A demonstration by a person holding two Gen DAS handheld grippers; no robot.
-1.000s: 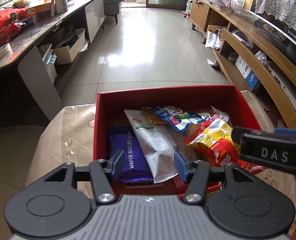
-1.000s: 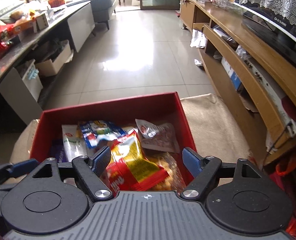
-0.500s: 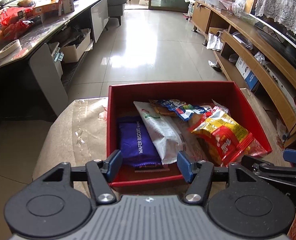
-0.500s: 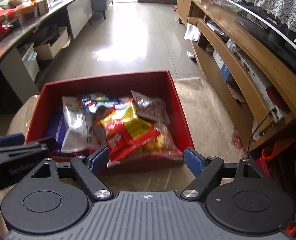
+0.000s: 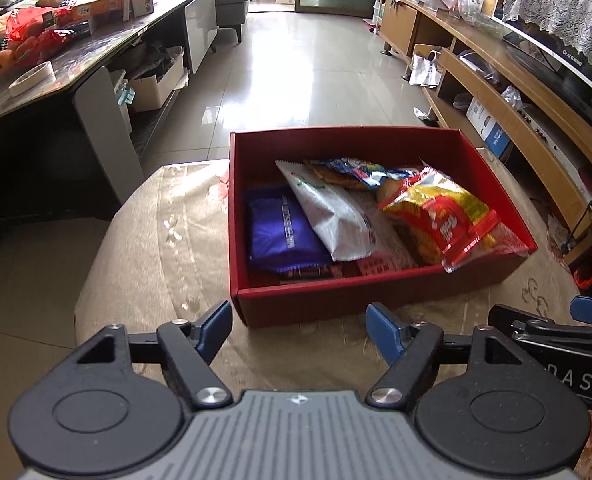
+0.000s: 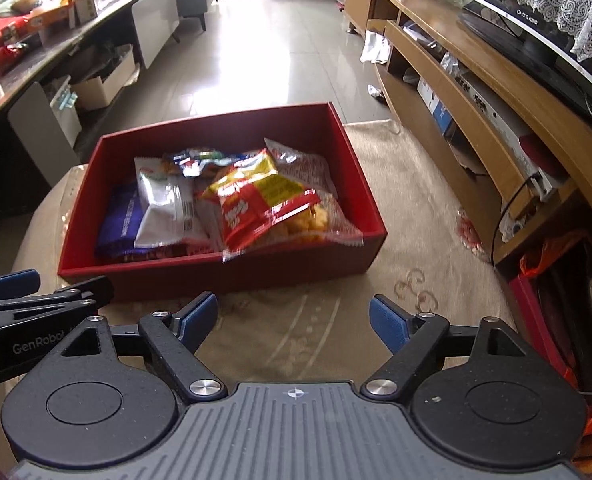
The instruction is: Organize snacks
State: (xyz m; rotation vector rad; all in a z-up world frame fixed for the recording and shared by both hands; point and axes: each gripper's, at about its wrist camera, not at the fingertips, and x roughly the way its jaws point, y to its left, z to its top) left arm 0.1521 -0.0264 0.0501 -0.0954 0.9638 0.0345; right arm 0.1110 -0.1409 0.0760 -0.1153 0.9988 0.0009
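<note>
A red box [image 5: 376, 294] [image 6: 232, 270] stands on a beige patterned cloth and holds several snack packs. Among them are a purple wafer pack [image 5: 282, 232] [image 6: 122, 220], a white pack [image 5: 332, 214] [image 6: 164, 210] and a red-and-yellow pack [image 5: 440, 216] [image 6: 256, 204]. My left gripper [image 5: 300, 334] hovers just before the box's near wall, its jaws opening with nothing between them. My right gripper [image 6: 294, 322] stands open and empty over the cloth, a little nearer than the box. Each gripper shows at the edge of the other's view.
The beige cloth [image 5: 168, 248] [image 6: 416, 216] covers a rounded table. A long wooden TV shelf [image 6: 476, 92] runs along the right. A dark cluttered desk [image 5: 76, 52] stands at the left, with tiled floor [image 5: 296, 76] beyond the box.
Both grippers have drawn back from over the box, so the whole box now lies ahead of them. The left jaws have spread wider. The snacks stay in the box.
</note>
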